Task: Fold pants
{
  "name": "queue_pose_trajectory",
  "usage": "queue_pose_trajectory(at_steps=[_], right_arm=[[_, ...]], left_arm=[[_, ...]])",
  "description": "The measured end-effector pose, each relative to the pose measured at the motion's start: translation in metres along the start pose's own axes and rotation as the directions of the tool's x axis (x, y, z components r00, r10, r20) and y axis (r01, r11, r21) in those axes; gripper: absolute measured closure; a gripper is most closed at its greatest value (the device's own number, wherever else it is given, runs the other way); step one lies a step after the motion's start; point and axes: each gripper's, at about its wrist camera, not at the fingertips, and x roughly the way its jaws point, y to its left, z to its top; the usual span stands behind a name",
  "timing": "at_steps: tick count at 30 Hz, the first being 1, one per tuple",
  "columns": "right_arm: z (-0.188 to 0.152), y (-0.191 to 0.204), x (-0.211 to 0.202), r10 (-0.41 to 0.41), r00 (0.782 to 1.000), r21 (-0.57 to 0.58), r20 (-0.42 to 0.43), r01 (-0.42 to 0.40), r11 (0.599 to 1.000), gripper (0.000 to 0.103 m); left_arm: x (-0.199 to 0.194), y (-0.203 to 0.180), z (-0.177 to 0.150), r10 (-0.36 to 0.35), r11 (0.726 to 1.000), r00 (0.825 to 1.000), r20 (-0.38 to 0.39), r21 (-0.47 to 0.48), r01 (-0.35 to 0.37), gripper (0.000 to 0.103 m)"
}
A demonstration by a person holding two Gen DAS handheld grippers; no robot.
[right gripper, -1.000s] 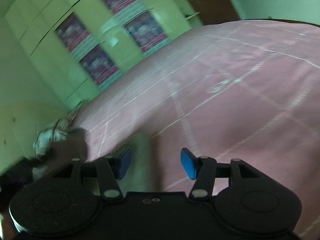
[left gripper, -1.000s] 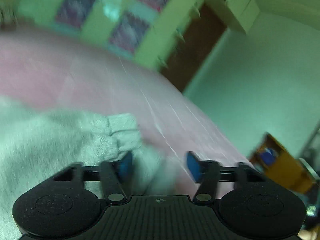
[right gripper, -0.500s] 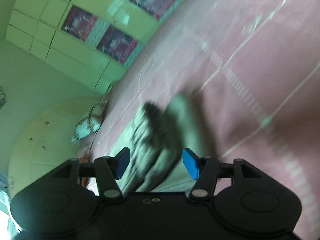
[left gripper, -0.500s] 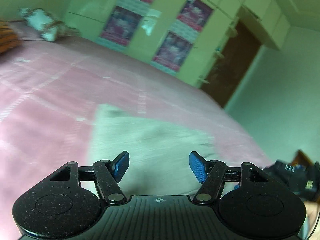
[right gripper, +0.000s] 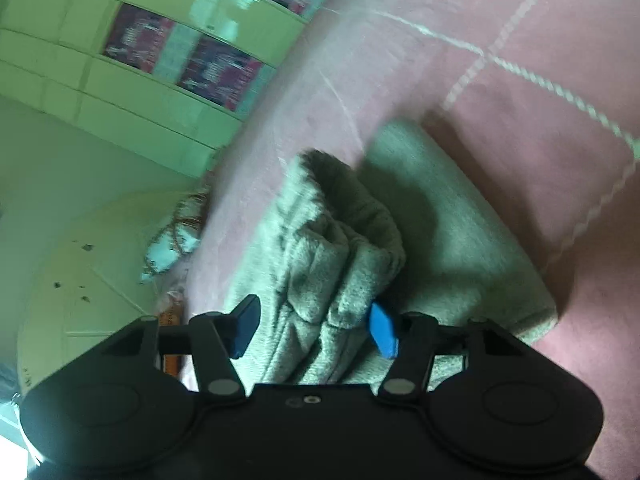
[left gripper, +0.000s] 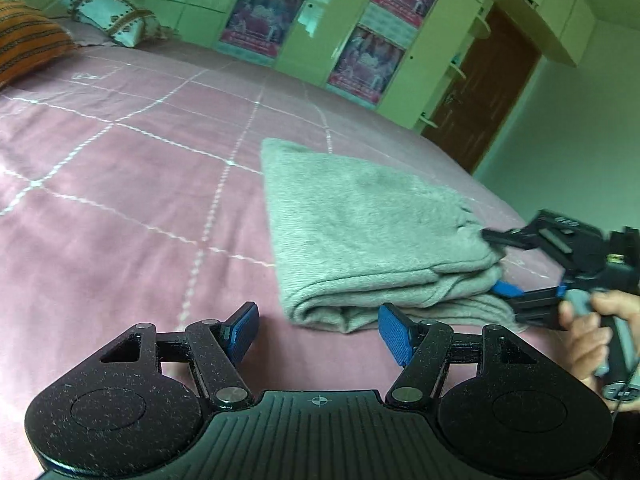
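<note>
The grey fleece pants (left gripper: 360, 236) lie folded in layers on the pink bed. My left gripper (left gripper: 318, 334) is open and empty, just short of the fold's near corner. My right gripper (right gripper: 314, 328) is open with a bunched edge of the pants (right gripper: 340, 248) lying between its fingers, not pinched. In the left wrist view the right gripper (left gripper: 500, 264) sits at the pants' right end, one finger above and one below the top layers, held by a hand (left gripper: 588, 332).
The pink bedspread (left gripper: 120, 184) with white grid lines stretches left and far. Pillows (left gripper: 108, 16) lie at the far left. Green wardrobes with posters (left gripper: 360, 52) and a brown door (left gripper: 480, 88) stand behind the bed.
The left gripper has let go of the pants cuff and pulled back, now facing the folded pile. The right gripper has swung onto the pants' right end. Both views have steadied.
</note>
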Motion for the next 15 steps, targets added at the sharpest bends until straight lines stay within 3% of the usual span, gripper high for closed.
queue_pose_trajectory(at_steps=[2,4,5,9,10,12,15], right_arm=[[0.002,0.003,0.009,-0.051,0.998,-0.021,-0.023,0.051,0.998,0.053],[0.003,0.021,0.015,-0.118,0.993,-0.089,-0.023,0.115,0.989,0.07],[0.001,0.035,0.014,-0.115,0.993,-0.139,-0.014,0.112,0.984,0.072],[-0.005,0.097,-0.008,0.054,0.998,-0.248,0.033,-0.044,0.968,0.075],[-0.006,0.112,-0.011,0.079,0.996,-0.272,0.035,-0.066,0.96,0.075],[-0.01,0.139,-0.02,0.147,0.989,-0.318,0.033,-0.129,0.939,0.075],[-0.008,0.157,-0.039,0.22,0.974,-0.345,0.051,-0.19,0.919,0.075]], left_arm=[[0.003,-0.001,-0.001,-0.007,1.0,1.0,0.001,-0.012,0.007,0.037],[0.008,-0.002,0.002,-0.001,1.0,1.0,0.005,-0.024,0.002,0.037],[0.008,-0.003,0.002,-0.002,1.0,1.0,0.013,-0.03,0.002,0.037],[0.012,-0.002,0.0,0.007,0.999,0.999,0.033,-0.05,-0.005,0.037],[0.016,-0.002,0.0,0.022,0.999,0.999,0.029,-0.047,-0.02,0.037],[0.016,-0.001,-0.002,0.124,0.991,0.991,0.042,-0.062,-0.121,0.037],[0.011,0.001,-0.004,0.135,0.988,0.988,0.071,-0.09,-0.129,0.037]])
